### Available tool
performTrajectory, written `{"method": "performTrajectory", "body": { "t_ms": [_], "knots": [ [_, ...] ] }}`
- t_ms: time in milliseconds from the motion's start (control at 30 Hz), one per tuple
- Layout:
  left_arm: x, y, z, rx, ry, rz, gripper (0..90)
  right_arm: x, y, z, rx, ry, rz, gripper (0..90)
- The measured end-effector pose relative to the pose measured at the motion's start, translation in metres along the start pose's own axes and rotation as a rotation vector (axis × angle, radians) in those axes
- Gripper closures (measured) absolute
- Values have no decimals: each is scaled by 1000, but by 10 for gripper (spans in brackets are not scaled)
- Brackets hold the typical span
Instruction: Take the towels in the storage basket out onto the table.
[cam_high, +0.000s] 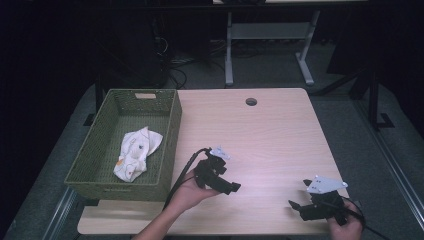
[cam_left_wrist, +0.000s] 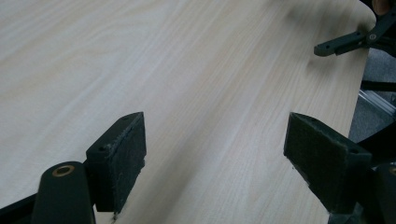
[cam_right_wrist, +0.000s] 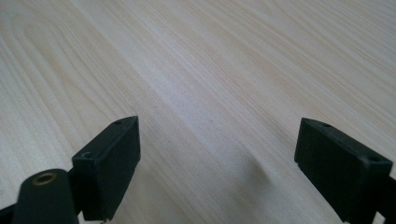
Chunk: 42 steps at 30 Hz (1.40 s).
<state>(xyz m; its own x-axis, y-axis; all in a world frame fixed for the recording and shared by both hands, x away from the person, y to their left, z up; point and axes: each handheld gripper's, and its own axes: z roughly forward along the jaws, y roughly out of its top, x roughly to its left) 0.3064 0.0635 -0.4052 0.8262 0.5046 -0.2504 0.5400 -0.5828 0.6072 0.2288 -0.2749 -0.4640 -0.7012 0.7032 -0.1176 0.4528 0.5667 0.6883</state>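
White cloth (cam_high: 136, 152) lies in the green basket (cam_high: 170, 137); left gripper (cam_high: 231, 187) and right gripper (cam_high: 296, 205), both wide and empty, rest over bare table (cam_high: 260, 135), so placement appears finished.

Dim, dark surroundings; the lit table (cam_high: 260, 130) is sharp, near jaws slightly soft.

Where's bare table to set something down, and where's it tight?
Free: the table from the basket across to its right edge, and back to the cable hole. Tight: the front strip, where the left gripper and right gripper sit. The basket already holds a cloth.
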Motion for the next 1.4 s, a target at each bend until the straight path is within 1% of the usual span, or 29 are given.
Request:
{"method": "performTrajectory", "body": {
  "t_ms": [33, 67, 133, 167, 200, 300, 333, 367, 400, 433, 500, 567, 600, 633, 667, 700, 733, 767, 833, 967, 1033, 1067, 1100, 1133, 1167, 1233, 1333, 1367, 1400],
  "knots": [
    [0, 0, 0, 0, 0, 0, 208, 0, 0, 0, 0, 0, 0, 140],
    [2, 3, -3, 8, 7, 9, 208, 1, 0, -1, -5, 2, 19, 140],
    [5, 12, -10, 14, 7, 13, 208, 1, 0, -1, -5, 3, 22, 140],
    [5, 12, -10, 14, 7, 13, 208, 1, 0, -1, -5, 3, 22, 140],
    [7, 17, -15, 16, 15, 22, 208, 1, 0, -1, -5, 3, 18, 140],
    [9, 22, -21, 25, 25, 31, 207, 1, 0, 0, -5, 3, 18, 140],
    [11, 25, -26, 34, 29, 42, 201, 1, 0, 0, -4, 4, 13, 140],
    [11, 25, -26, 34, 29, 42, 201, 1, 0, 0, -4, 4, 13, 140],
    [13, 28, -29, 37, 28, 44, 201, -1, 0, 0, 3, 0, -13, 140],
    [14, 29, -31, 31, 29, 38, 199, 1, 0, 0, 0, 4, 9, 140],
    [16, 32, -35, 22, 19, 31, 196, 1, 0, 0, -1, 4, 10, 140],
    [19, 35, -39, 26, 14, 39, 194, 0, 0, 0, -2, 0, 5, 140],
    [20, 37, -41, 25, 10, 35, 194, 2, 0, 0, -5, 5, 23, 140],
    [20, 37, -42, 19, 8, 20, 193, 0, 0, 0, 2, -1, -6, 140],
    [21, 37, -44, 20, 13, 30, 193, -1, 0, 0, 3, -2, -12, 140],
    [20, 37, -44, 13, 11, 20, 193, 2, 0, 0, -5, 4, 22, 140],
    [20, 38, -46, 12, 10, 20, 193, 2, 0, 0, -6, 6, 25, 140],
    [20, 38, -47, 10, 10, 21, 193, 1, 0, 0, 1, 2, 5, 140],
    [21, 39, -50, 22, 10, 35, 193, 1, 0, 0, 2, 2, 6, 140],
    [23, 43, -58, 19, 26, 32, 194, 1, 0, 0, 3, 2, 6, 140],
    [26, 45, -64, 17, 36, 33, 193, 2, 0, 0, -6, 5, 23, 140],
    [28, 46, -67, 18, 37, 31, 194, 1, 0, 0, -6, 4, 21, 140],
    [30, 48, -72, 19, 34, 21, 194, 2, 0, -1, -4, 4, 24, 140],
    [32, 49, -78, 6, 35, 6, 195, 1, 0, -1, -2, 4, 26, 140],
    [32, 49, -78, 6, 35, 6, 195, 1, 0, -1, -2, 4, 26, 140],
    [35, 50, -88, -1, 37, 3, 198, 1, 0, 0, -2, 4, 14, 140],
    [38, 50, -94, 6, 41, 2, 198, 1, 0, 0, 0, 3, 8, 140],
    [40, 50, -98, 7, 42, -1, 198, -1, 0, 0, 4, -1, -13, 140],
    [42, 48, -103, 0, 46, -15, 198, 2, 0, 0, -4, 6, 21, 140]
  ]
}}
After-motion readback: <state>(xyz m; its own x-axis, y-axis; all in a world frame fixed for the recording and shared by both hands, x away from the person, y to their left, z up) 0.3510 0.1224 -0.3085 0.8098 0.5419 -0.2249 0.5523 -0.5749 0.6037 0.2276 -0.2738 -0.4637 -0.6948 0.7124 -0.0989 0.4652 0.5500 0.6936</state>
